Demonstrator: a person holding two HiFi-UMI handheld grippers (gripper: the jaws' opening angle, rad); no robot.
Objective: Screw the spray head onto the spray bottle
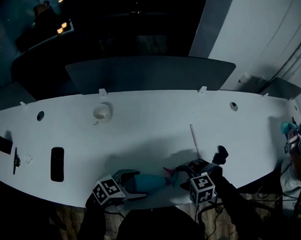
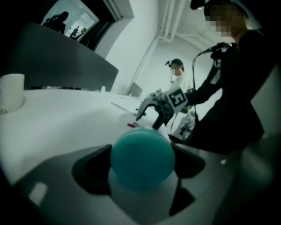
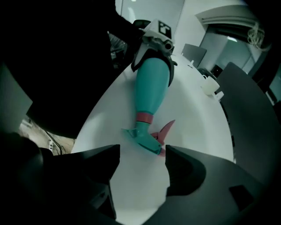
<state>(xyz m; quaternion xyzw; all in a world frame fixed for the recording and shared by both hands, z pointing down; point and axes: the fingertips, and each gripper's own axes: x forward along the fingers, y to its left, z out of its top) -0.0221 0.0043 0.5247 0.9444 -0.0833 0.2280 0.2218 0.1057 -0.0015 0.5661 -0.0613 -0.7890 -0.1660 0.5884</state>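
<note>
Reading this as late in the screwing step: the spray head [image 3: 145, 139] already sits on the neck of the spray bottle [image 3: 151, 88], though I cannot tell how tight the thread is. The right gripper [image 3: 142, 151] points steeply down just short of the head, jaws wide apart and empty. The next move probably calls for closing on the head to twist it. Beyond, the left gripper [image 1: 136, 184] is clamped on the bottle's base, with the bottle on its side at the front edge of the table [image 1: 141, 127].
</note>
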